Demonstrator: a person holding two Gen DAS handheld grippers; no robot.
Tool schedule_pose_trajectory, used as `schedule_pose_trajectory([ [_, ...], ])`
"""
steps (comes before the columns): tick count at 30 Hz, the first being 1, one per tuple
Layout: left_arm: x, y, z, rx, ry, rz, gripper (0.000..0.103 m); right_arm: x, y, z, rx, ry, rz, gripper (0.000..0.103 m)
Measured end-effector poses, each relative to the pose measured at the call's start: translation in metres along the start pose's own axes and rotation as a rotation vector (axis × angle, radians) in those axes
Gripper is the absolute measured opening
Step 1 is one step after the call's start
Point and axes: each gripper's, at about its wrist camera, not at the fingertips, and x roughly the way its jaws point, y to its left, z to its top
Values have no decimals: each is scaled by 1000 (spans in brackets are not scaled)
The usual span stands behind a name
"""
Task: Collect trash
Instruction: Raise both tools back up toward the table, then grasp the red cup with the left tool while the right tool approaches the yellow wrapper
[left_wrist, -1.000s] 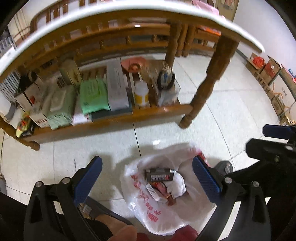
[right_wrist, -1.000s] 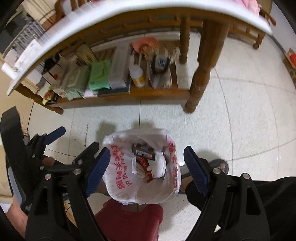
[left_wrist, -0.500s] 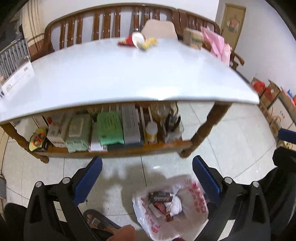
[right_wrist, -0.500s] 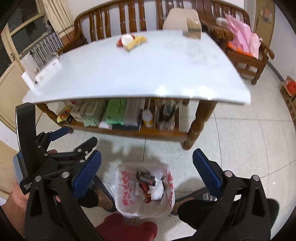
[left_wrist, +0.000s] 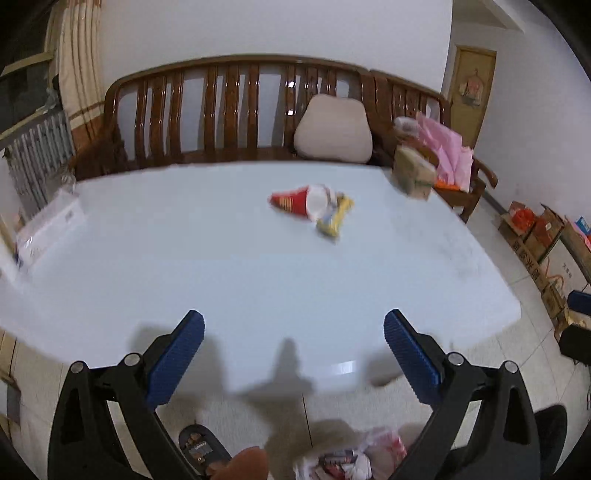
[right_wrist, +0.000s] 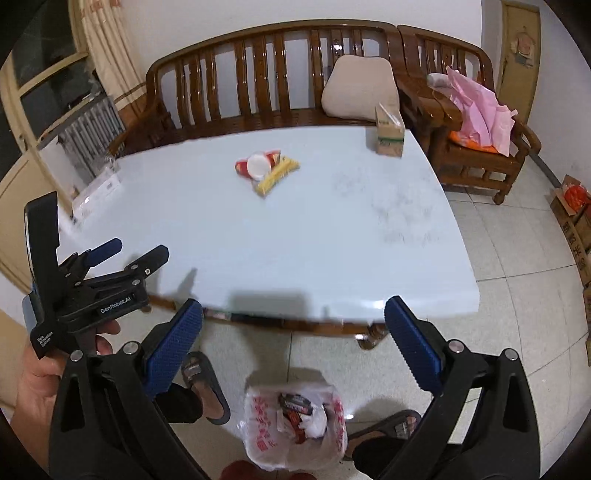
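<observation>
Left tongs: the left tongs stand wide apart with nothing between the blue ribbed pads, above the near edge of the worktop.
Right tongs: the right tongs are likewise spread wide and empty, their pads framing the near edge of the worktop and the floor below it.
Worktop: a broad pale-blue glossy worktop on turned brown wooden legs.
Trash left to collect: a red printed paper cup lies on its side near the middle of the far half, white mouth toward the camera; a yellow crinkled snack wrapper lies touching it on its right.
Cup handling: I judge it light, thin-walled and easily crushed, and likely to roll on the slick top. Closing the pads across the body near the rim, where the wall is stiffest, looks safest.
Wrapper handling: probably almost weightless, limp and slippery film. Pinching a raised fold or an end seam should work better than pressing it flat.
Destination: a white plastic bag with red print stands open on the tiled floor beside the person's sandalled feet, already holding some packaging.
Not trash, by my reading: a brown and green cardboard carton stands upright at the far right corner.
</observation>
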Motion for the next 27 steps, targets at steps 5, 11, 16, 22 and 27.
schedule_pose_trajectory([
  [5,24,13,47,39,-15,-10,95,22,6,46,58,29,8,96],
  [11,76,21,81,138,1,-49,95,61,12,94,120,73,-35,96],
  [16,120,25,91,233,13,-78,95,102,10,124,198,126,-51,96],
  [22,157,27,100,296,12,-156,95,154,8,151,266,190,-67,96],
  [27,189,24,108,344,29,-176,95,190,10,167,282,214,-121,96],
])
